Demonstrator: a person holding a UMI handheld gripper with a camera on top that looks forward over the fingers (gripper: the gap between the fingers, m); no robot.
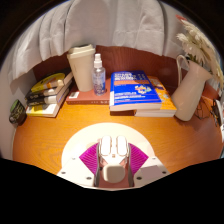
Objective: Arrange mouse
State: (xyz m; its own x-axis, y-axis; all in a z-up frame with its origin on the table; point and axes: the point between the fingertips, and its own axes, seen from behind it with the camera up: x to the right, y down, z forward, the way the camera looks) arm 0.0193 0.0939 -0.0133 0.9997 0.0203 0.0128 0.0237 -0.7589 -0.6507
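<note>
We count one mouse [113,152], one clear bottle [99,74] and one blue book [131,89] on the desk [50,135]. We also see one stack of books [47,95] and one beige container [82,67].

White mouse [113,157] clamped btwn pink pads of hand-held gripper [113,160], wooden desk [60,130] beyond, blue book [136,90] ahead, spray bottle [99,75] ahead-left, book stack [48,93] far left.

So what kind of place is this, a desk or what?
Probably a home or office desk: a brown wooden desktop holds a blue paperback book, stacked books and a clear spray bottle. The gripper holds a white computer mouse.
</note>
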